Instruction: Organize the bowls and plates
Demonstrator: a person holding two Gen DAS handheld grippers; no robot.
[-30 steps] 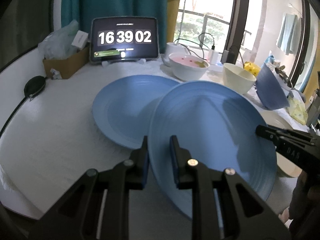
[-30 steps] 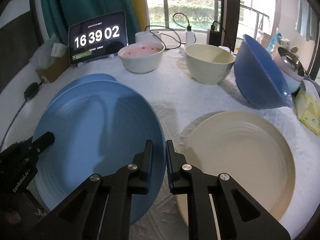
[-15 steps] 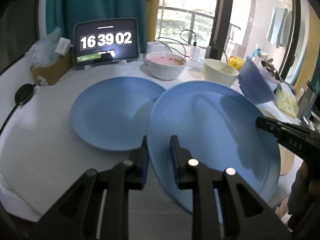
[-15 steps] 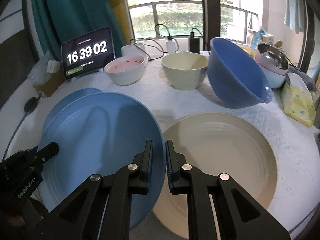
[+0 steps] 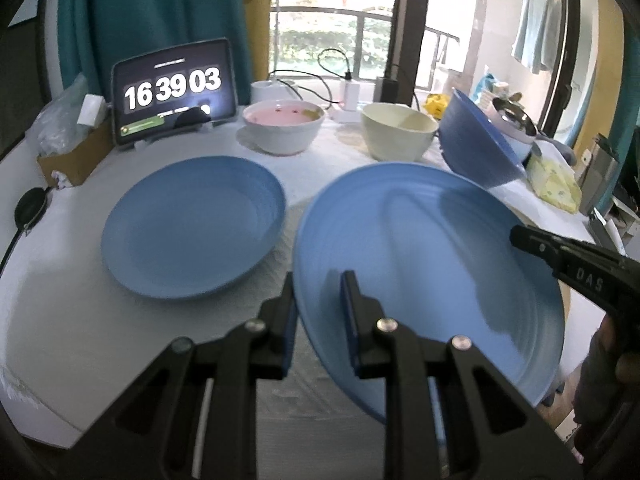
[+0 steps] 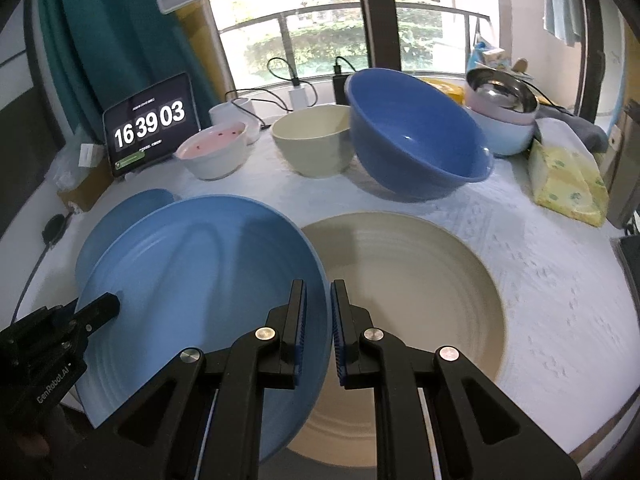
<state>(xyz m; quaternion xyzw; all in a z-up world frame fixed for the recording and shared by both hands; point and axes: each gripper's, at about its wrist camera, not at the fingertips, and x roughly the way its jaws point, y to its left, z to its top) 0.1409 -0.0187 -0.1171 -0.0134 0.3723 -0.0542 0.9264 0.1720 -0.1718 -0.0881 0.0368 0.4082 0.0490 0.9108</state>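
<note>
Both grippers, left [image 5: 318, 300] & right [image 6: 318, 312], clamping rims of round blue plastic plate [image 5: 420, 264] mid-frame; looking stiff, light, prob slippery.

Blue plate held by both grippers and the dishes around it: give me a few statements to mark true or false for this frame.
1. Both the left gripper and the right gripper grip the rim of the held blue plate. True.
2. The held blue plate lies flat on the table. False: it is tilted and raised off it.
3. A second blue plate lies on the table to the left. True.
4. The cream plate is stacked on the second blue plate. False: it lies by itself on the right.
5. The big blue bowl leans tilted. True.
6. The cream bowl is upside down. False: it stands upright.
</note>
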